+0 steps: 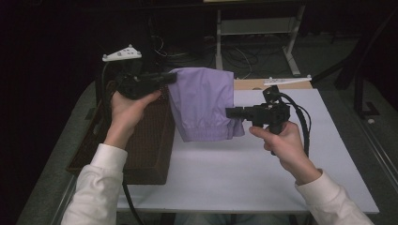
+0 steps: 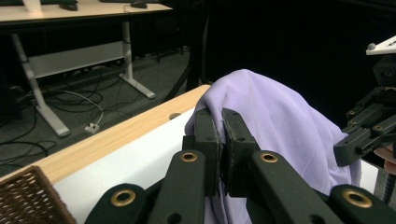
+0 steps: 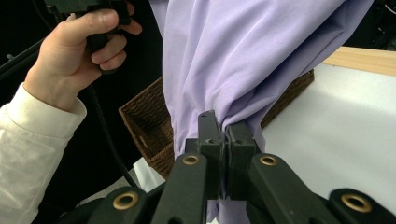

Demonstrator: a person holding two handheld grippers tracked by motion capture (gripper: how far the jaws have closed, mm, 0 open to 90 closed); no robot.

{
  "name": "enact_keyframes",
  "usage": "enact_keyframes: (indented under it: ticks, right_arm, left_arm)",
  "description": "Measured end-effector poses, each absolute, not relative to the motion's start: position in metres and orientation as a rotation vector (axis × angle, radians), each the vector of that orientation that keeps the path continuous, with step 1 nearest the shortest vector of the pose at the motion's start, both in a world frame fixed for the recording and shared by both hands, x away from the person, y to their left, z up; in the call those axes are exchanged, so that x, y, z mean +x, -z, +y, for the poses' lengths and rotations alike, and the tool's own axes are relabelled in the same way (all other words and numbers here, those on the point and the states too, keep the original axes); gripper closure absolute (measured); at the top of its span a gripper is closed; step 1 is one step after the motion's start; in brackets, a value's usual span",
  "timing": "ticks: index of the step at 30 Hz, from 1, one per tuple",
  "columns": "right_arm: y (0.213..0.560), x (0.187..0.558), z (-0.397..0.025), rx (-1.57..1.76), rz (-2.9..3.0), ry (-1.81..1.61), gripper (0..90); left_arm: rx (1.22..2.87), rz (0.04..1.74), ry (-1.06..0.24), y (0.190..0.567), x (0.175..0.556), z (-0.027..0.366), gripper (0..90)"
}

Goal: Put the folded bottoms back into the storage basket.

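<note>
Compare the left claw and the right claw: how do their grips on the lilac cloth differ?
The left claw pinches the lilac cloth at its top edge, above the wicker basket; the right claw pinches it lower, on the side edge, above the white table. The left is held higher than the right. Both are shut on the cloth.

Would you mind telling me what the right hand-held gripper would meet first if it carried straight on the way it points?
The right hand-held gripper, already clamped on the lilac cloth, points left; beyond the cloth probably comes the wicker basket, though depth is unclear.
</note>
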State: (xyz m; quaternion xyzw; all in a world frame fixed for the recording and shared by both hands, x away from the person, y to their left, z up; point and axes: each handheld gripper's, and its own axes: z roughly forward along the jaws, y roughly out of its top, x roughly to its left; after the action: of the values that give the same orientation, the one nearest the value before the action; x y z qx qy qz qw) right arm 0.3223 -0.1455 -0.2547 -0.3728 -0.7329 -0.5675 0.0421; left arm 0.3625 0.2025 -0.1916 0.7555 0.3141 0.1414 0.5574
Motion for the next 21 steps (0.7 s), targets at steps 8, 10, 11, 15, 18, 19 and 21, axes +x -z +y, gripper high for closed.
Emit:
enact_keyframes:
  ticks: [8, 10, 11, 15, 18, 19, 21]
  right_arm:
    - [0.248, 0.331, -0.131, -1.116, -2.246, 1.750, 86.5]
    - [0.246, 0.333, -0.127, -1.107, -2.250, 1.756, 86.5]
    - [0.246, 0.334, -0.124, -1.103, -2.250, 1.757, 86.5]
    - [0.243, 0.338, -0.115, -1.085, -2.248, 1.758, 86.4]
    - [0.242, 0.342, -0.107, -1.073, -2.255, 1.757, 86.4]
    - [0.241, 0.343, -0.105, -1.070, -2.255, 1.757, 86.4]
    - [0.240, 0.345, -0.100, -1.066, -2.256, 1.757, 86.4]
  left_arm:
    - [1.773, 0.757, -0.364, 0.183, 0.363, 0.217, 86.1]
    - [1.769, 0.762, -0.372, 0.180, 0.363, 0.221, 86.1]
    - [1.768, 0.763, -0.379, 0.179, 0.363, 0.223, 86.1]
    - [1.763, 0.779, -0.402, 0.175, 0.362, 0.231, 86.0]
    - [1.758, 0.783, -0.420, 0.171, 0.360, 0.239, 86.0]
    - [1.753, 0.787, -0.424, 0.170, 0.359, 0.241, 86.0]
    - [1.750, 0.790, -0.436, 0.167, 0.357, 0.246, 86.0]
